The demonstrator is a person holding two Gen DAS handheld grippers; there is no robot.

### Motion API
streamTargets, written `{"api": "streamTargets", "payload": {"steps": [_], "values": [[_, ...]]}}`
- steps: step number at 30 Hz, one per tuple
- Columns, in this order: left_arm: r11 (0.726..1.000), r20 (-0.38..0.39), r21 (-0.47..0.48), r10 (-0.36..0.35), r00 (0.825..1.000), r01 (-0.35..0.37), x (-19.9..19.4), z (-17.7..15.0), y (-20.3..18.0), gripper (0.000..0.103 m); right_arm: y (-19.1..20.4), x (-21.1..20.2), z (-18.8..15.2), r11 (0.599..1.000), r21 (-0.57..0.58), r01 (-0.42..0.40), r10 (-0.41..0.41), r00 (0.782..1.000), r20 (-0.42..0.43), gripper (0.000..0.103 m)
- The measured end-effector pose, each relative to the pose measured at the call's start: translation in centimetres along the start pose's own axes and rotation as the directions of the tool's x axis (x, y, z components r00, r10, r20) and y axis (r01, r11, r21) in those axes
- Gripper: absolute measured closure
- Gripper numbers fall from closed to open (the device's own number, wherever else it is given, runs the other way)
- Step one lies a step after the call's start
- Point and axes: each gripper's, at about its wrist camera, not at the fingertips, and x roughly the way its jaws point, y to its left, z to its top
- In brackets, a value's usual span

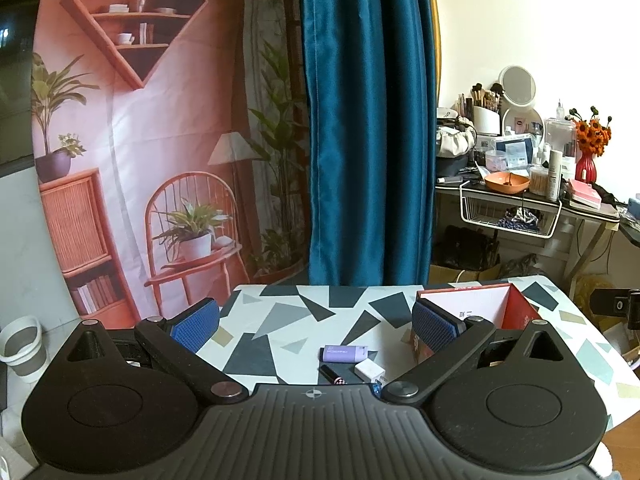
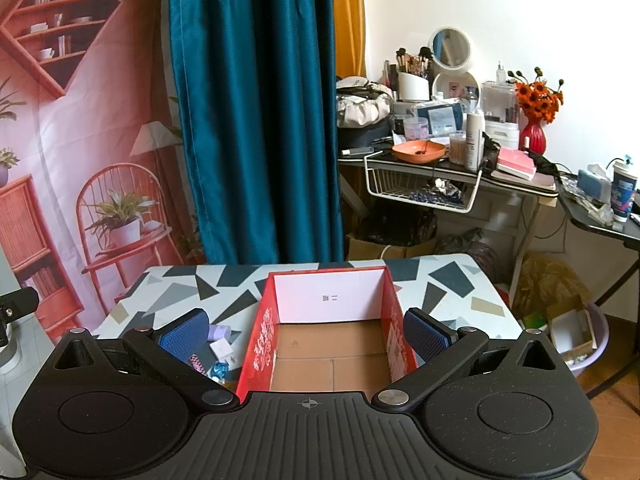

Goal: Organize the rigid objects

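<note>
My left gripper (image 1: 316,326) is spread wide and grasps nothing. It hangs over my table (image 1: 280,320) with the grey and black shapes. Under it lie a little purple case (image 1: 345,353), a black tube (image 1: 334,375) with a checkered end, and a white block (image 1: 369,372), all close together. Just to their right sits the red box (image 2: 267,344), open on top. My right gripper (image 2: 306,334) is spread wide too, with nothing in it, above the box's bare brown floor.
</note>
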Motion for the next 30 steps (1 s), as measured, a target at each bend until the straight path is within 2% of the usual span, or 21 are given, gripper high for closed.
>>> {"api": "streamTargets", "payload": {"steps": [21, 30], "values": [[1.000, 0.008, -0.005, 0.006, 1.000, -0.006, 0.0, -0.1, 0.0, 0.000, -0.1, 0.1, 0.1, 1.000, 0.003, 0.001, -0.001, 1.000, -0.001, 0.000], [0.997, 0.041, -0.070, -0.027, 0.999, 0.030, 0.0, -0.2, 0.5, 0.000, 0.0, 0.7, -1.2, 1.000, 0.011, -0.007, 0.007, 1.000, -0.001, 0.000]]}}
